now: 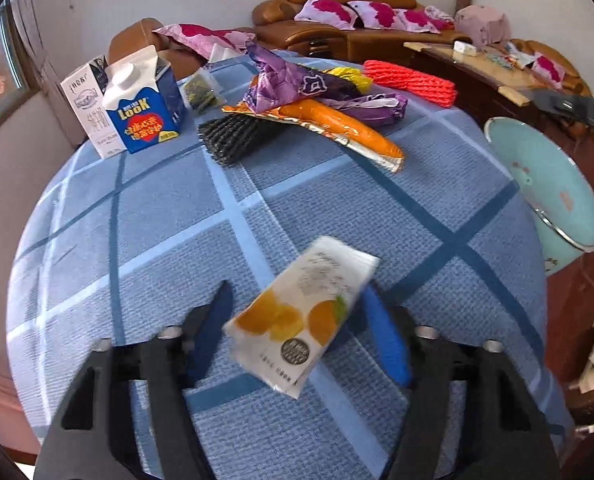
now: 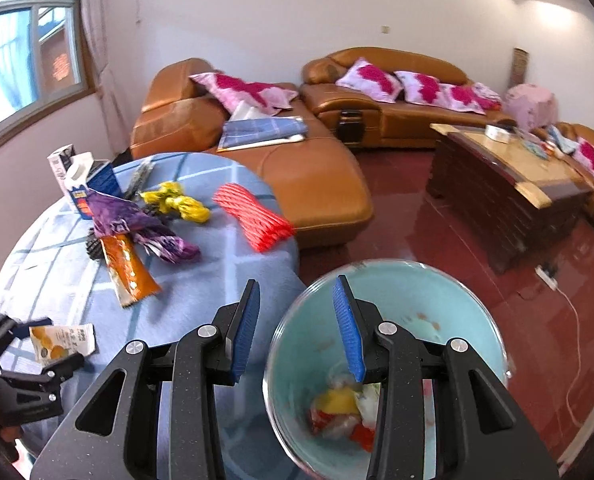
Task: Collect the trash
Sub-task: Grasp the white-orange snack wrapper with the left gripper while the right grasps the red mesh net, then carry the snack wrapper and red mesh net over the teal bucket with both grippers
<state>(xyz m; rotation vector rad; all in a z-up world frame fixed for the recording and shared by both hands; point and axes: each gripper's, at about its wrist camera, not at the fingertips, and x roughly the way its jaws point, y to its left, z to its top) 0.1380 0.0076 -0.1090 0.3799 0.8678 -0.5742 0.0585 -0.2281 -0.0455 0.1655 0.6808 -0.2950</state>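
Observation:
A white packet printed with oranges (image 1: 297, 312) sits tilted between the blue pads of my left gripper (image 1: 297, 286), which is shut on its edges just above the blue checked tablecloth (image 1: 157, 240). The right wrist view shows the same packet (image 2: 63, 342) in that gripper (image 2: 57, 342) at the table's near left. My right gripper (image 2: 296, 280) hangs open and empty over the rim of a teal bin (image 2: 477, 300) with several crumpled wrappers (image 2: 345, 412) at its bottom. Farther back on the table lie an orange wrapper (image 1: 337, 124), a purple wrapper (image 1: 297, 80), a red foam net (image 1: 413, 80) and a yellow wrapper (image 2: 177, 202).
A blue milk carton (image 1: 145, 108) and a white carton (image 1: 85, 104) stand at the table's far left, with a black mesh piece (image 1: 233, 136) beside them. The teal bin (image 1: 553, 188) stands off the table's right edge. Brown sofas (image 2: 297, 168) and a wooden coffee table (image 2: 509, 184) lie beyond.

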